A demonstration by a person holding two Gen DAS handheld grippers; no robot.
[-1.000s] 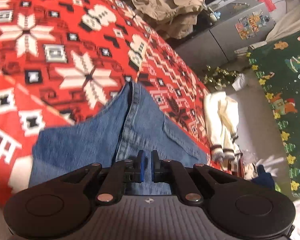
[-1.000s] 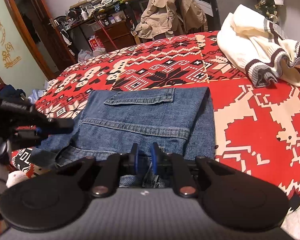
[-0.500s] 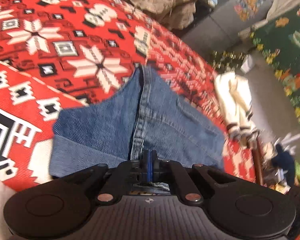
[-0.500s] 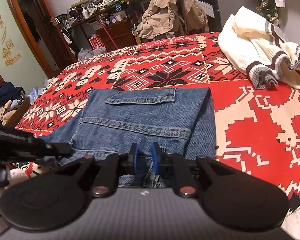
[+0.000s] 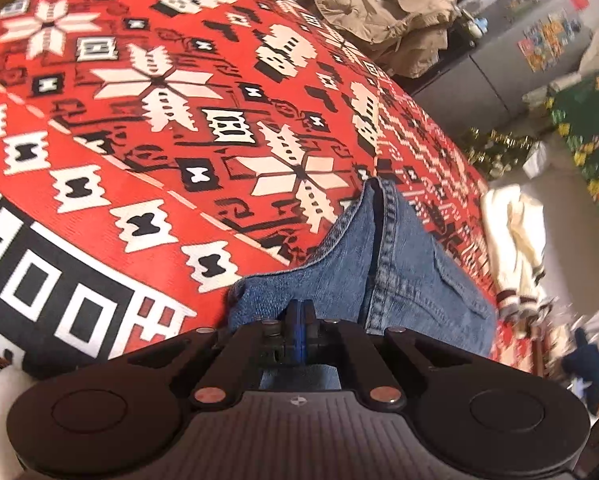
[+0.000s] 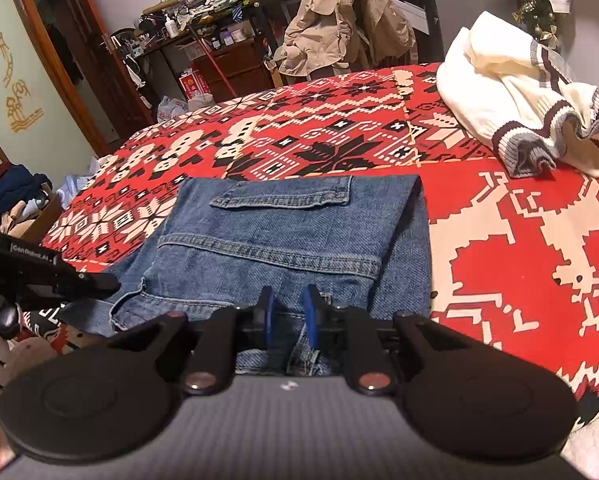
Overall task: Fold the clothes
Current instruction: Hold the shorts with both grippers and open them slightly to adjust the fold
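Folded jeans (image 6: 291, 236) on a red patterned blanket (image 6: 499, 248), left gripper (image 5: 298, 316) pressed together at the denim edge, right gripper (image 6: 287, 312) slightly apart over denim folds, grip unclear, cream sweater (image 6: 511, 96) well apart.

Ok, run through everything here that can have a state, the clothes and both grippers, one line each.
jeans: folded, flat on the bedspread, pocket up
cream sweater: unfolded, in a crumpled heap
beige jacket: draped over something behind the bed
left gripper: shut, pinching the jeans' edge
right gripper: part closed on a bunch of denim at the jeans' near edge
bedspread: spread flat
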